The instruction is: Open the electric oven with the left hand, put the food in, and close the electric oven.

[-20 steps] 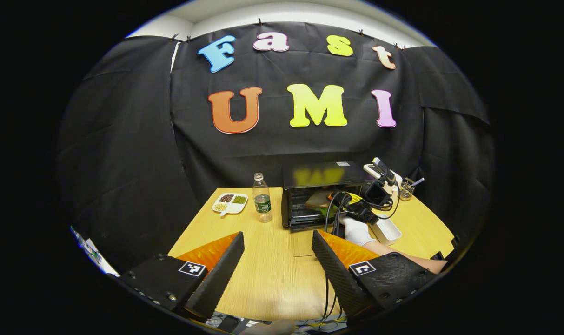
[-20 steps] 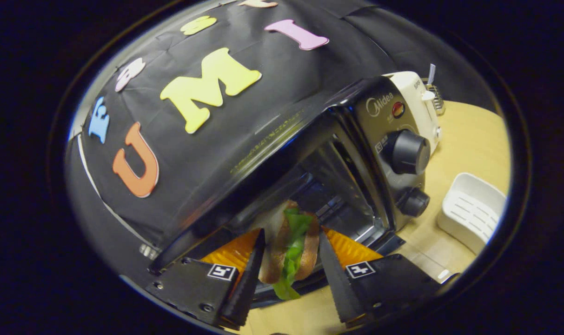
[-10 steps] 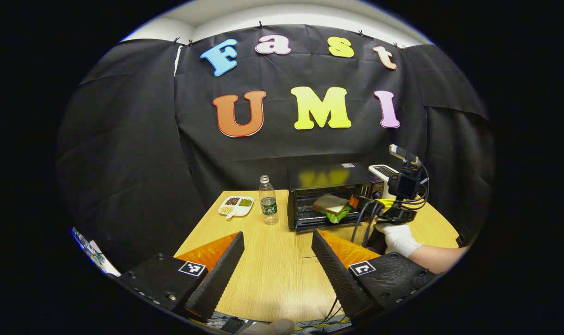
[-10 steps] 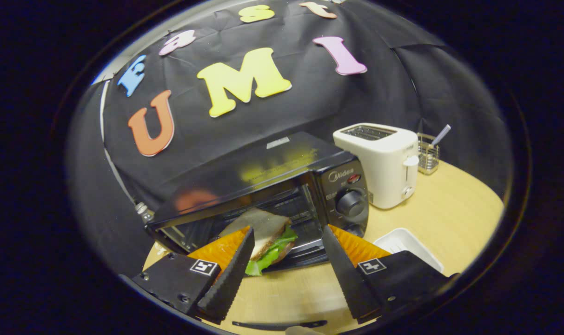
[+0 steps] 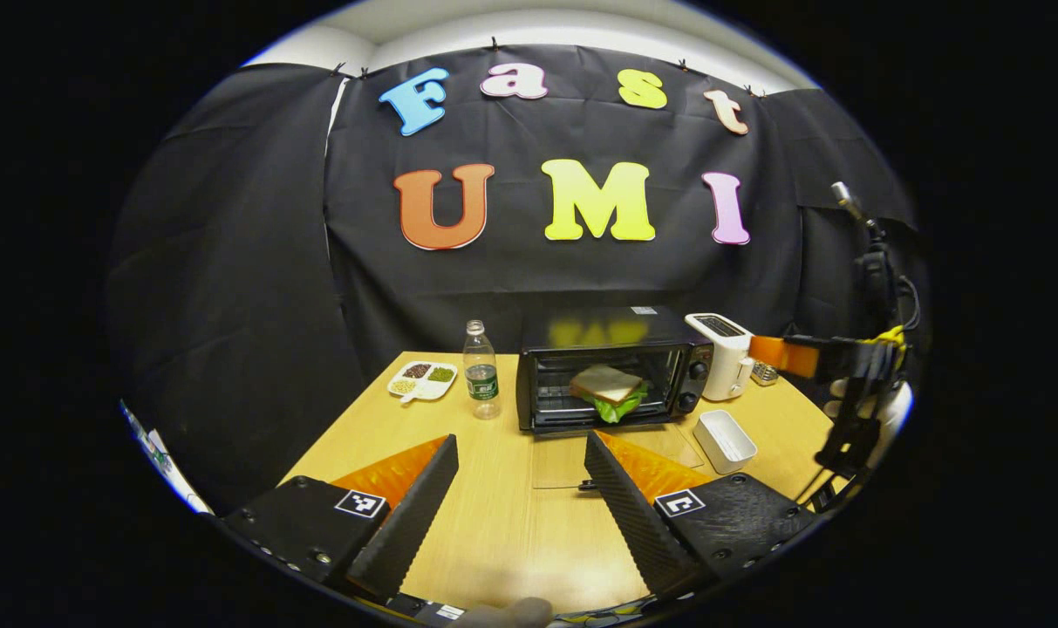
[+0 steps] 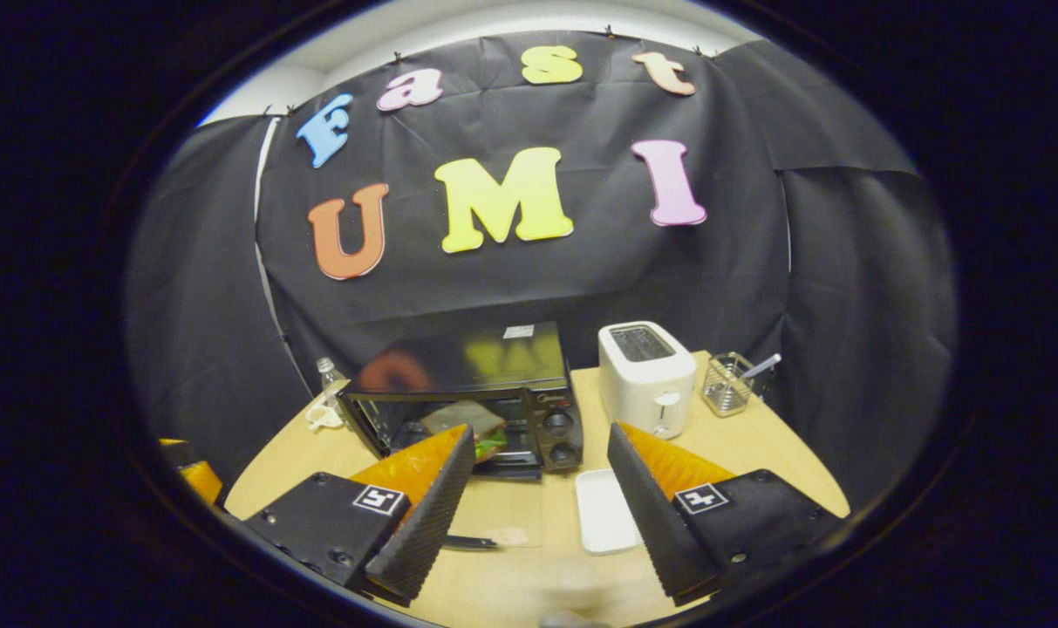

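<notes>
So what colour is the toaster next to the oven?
The toaster is white, clearest in the right gripper view, beside the black oven.

Both grippers, left gripper (image 5: pixel 520 488) and right gripper (image 6: pixel 537 488), had black ribbed fingers backed in orange, with square black-and-white markers on screwed bases behind them.

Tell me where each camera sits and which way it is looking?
Left gripper view: rides on the left gripper, back from the table, facing the open oven with the sandwich inside; its own two open fingers show at the bottom, and the right gripper at the right edge.
Right gripper view: rides on the right gripper, to the right, facing the oven and toaster; its own open fingers show.
Both share: oven, sandwich, toaster, white tray, table.
</notes>
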{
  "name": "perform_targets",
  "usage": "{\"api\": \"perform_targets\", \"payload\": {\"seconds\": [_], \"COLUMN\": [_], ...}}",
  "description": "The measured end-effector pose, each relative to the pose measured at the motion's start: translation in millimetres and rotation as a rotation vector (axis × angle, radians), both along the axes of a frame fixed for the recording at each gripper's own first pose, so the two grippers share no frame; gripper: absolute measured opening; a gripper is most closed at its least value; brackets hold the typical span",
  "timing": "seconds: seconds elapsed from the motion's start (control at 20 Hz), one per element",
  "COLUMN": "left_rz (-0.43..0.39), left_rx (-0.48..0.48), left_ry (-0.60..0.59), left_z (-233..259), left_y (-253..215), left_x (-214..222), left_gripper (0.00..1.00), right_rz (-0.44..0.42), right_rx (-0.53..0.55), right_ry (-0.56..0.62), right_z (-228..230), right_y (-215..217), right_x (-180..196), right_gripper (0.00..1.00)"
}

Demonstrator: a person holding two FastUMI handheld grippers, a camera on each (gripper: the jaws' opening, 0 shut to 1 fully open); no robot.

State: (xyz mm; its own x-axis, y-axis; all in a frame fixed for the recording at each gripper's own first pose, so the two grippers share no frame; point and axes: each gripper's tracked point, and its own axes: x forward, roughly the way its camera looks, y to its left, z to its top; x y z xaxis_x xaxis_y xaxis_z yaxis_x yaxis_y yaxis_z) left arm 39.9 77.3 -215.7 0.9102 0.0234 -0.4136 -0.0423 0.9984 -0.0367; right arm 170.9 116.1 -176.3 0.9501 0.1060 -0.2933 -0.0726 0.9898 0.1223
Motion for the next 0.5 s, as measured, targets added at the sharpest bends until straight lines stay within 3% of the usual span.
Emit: {"api": "perform_targets", "payload": {"seconds": [0.05, 0.1, 0.25, 0.3, 0.5], "left_rz": [0.001, 0.001, -0.001, -0.002, -0.017], "left_rx": [0.004, 0.011, -0.003, -0.008, -0.025], "left_ry": [0.005, 0.010, 0.055, 0.074, 0.143], "left_z": [-5, -14, -42, -52, -91], "left_y": [-5, -11, -31, -37, -67], "left_x": [3, 6, 14, 11, 15], "left_gripper": [0.96, 0.96, 0.96, 0.96, 0.96], "right_rz": [0.018, 0.022, 0.031, 0.033, 0.044], "right_rx": [-0.026, -0.053, -0.092, -0.097, -0.124], "right_ry": [-0.004, -0.007, 0.009, 0.010, 0.026], "right_z": [5, 8, 12, 15, 15], "right_y": [-8, -19, -45, -52, -73], "right_x": [-6, -11, -19, -21, -22], "right_gripper": [0.98, 0.89, 0.89, 0.98, 0.98]}}
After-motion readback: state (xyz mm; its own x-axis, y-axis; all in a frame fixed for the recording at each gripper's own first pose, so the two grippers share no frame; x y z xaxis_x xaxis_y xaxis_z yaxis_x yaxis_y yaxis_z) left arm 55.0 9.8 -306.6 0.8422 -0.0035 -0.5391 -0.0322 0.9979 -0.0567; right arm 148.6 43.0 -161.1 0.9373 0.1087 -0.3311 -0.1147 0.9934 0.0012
